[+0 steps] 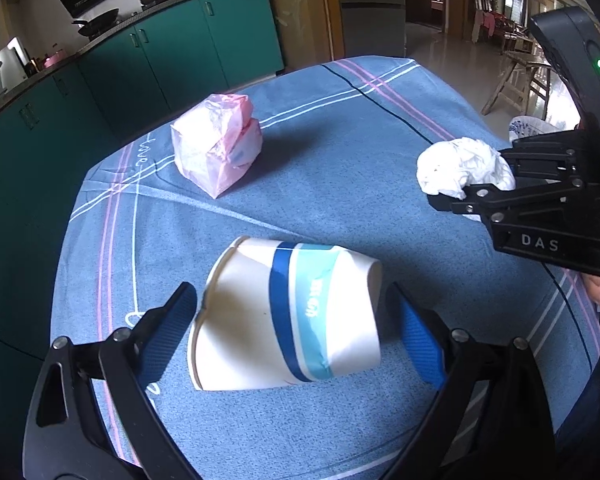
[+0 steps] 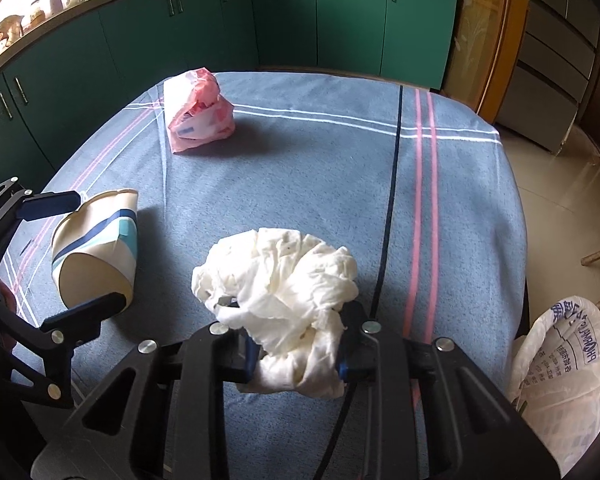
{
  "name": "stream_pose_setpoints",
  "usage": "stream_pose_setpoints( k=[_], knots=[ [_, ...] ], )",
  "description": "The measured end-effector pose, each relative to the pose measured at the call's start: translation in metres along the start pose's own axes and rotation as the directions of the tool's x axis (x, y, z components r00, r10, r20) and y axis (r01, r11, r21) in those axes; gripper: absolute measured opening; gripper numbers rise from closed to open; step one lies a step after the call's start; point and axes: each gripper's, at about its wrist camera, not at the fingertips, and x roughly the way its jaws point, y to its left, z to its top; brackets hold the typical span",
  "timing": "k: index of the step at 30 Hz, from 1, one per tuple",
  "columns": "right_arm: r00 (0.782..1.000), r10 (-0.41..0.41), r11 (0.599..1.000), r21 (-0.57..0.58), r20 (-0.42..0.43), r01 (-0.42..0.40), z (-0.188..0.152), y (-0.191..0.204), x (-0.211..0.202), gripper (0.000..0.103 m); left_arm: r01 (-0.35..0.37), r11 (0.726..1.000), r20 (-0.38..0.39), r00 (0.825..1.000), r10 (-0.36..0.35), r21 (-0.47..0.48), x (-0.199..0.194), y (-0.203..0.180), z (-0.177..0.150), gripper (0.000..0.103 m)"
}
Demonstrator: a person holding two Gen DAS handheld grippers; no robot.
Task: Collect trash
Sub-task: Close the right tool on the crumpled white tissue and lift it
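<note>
Left wrist view shows the left tool point(image 1: 292, 322) open wide, its blue pads either side of a paper cup point(image 1: 286, 316) lying on its side on the blue striped tabletop point(image 1: 340, 184), not visibly pressing it. The cup looks light, thin and already dented, so it should crush easily; a gentle hold across its middle seems safest. Its teal band carries writing too blurred to read. Right wrist view shows the right tool point(image 2: 298, 360) clamped on a crumpled white tissue point(image 2: 280, 280), soft and nearly weightless, gripped at its near end. A pink plastic bag point(image 2: 198, 114) sits well apart at the far side, probably slippery and floppy. Beside the tabletop's right edge hangs a white bag point(image 2: 568, 356) printed with blue text reading "PHARMACY". The right tool's body reads "DAS".
</note>
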Motion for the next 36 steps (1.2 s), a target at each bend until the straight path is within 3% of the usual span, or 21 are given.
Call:
stream_pose_setpoints(
  k=[7, 20, 36],
  knots=[
    [1.000, 0.000, 1.000, -0.001, -0.002, 0.000, -0.001, -0.002, 0.000, 0.029, 0.010, 1.000, 0.003, 1.000, -0.010, -0.007, -0.002, 0.002, -0.001, 0.085],
    [1.000, 0.008, 1.000, -0.009, -0.005, -0.008, -0.001, -0.001, 0.000, 0.029, 0.024, 1.000, 0.019, 1.000, -0.025, 0.013, -0.007, 0.000, -0.003, 0.085],
    [1.000, -0.008, 1.000, -0.004, 0.004, 0.008, -0.004, -0.004, -0.004, 0.029, -0.017, 1.000, 0.082, 0.997, 0.017, 0.000, -0.019, 0.002, 0.000, 0.085]
  ],
)
